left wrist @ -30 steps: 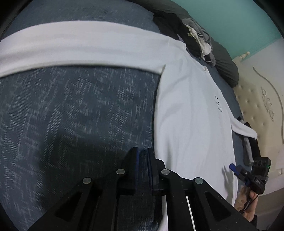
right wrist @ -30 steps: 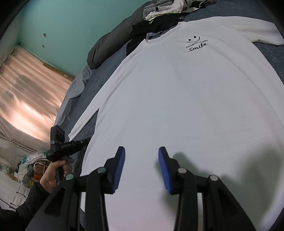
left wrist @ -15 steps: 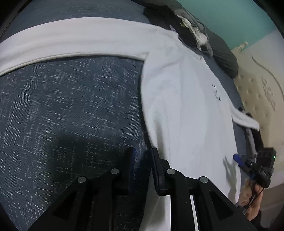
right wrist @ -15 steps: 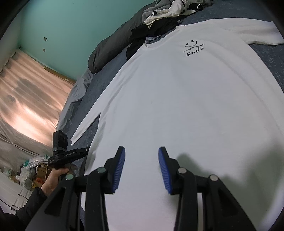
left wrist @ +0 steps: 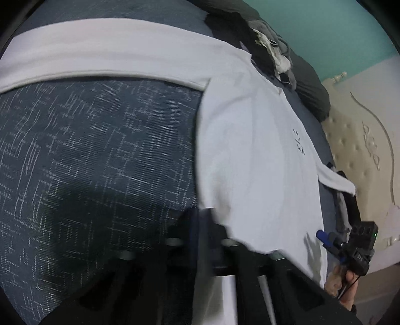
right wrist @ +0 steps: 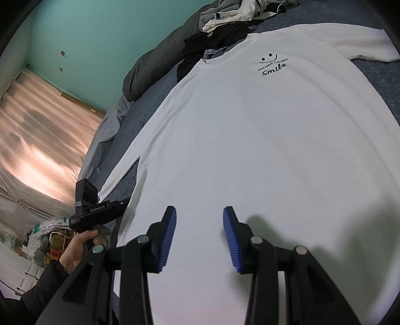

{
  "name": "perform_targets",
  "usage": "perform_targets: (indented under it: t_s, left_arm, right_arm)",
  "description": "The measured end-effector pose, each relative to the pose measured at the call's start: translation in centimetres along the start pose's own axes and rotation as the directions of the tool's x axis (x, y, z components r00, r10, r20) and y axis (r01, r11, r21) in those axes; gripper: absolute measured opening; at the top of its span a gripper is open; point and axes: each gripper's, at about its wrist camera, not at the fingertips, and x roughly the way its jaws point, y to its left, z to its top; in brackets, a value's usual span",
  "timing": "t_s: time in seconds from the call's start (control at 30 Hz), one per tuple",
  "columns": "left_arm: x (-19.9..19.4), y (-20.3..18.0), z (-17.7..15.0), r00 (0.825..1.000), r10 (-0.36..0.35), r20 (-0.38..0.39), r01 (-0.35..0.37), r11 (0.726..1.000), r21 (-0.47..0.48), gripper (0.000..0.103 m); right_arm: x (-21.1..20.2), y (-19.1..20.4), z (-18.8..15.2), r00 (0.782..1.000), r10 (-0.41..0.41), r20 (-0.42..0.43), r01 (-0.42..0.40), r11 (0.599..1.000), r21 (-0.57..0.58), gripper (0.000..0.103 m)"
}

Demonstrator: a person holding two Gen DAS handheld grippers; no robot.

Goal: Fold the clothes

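Left hand-held gripper [left wrist: 202,225] pinching white shirt [left wrist: 252,160] hem, "Smile" print [right wrist: 273,68] legible only rightward

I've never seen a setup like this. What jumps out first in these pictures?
A large white long-sleeved shirt with a black smiley and "Smile" print lies flat across the dark blue patterned bedspread. The right gripper hovers over its lower part, blue-padded jaws open. A heap of dark and pale clothes sits beyond the collar.

One white shirt [right wrist: 250,150], two grippers [right wrist: 198,232]
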Motion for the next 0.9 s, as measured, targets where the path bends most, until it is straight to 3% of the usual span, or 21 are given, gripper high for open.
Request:
perform_targets:
  t_s: [0.37,0.6,0.83,0.9]
  left_arm:
    - [-0.9,-1.3,1.2,0.999,0.024,0.032,-0.026,0.998,0.054,0.0]
    - [0.6,-1.3,1.9,1.0,0.027,0.001,-0.027,0.999,0.046,0.007]
    - [2.1,-1.4,2.6,0.999,0.029,-0.03,-0.028,0.999,0.037,0.006]
    - [2.6,-1.4,2.8,0.999,0.03,-0.039,-0.028,0.999,0.035,0.002]
  right_arm:
    - [-0.1,0.0,0.0,1.0,0.006,0.002,-0.006,1.0,0.0,0.039]
    - [-0.2,0.0,0.1,1.0,0.006,0.007,-0.006,1.0,0.003,0.039]
    - [-0.4,-0.4,0.2,1.0,0.005,0.01,-0.005,1.0,0.012,0.039]
    - [-0.4,-0.4,0.2,1.0,0.006,0.012,-0.006,1.0,0.013,0.039]
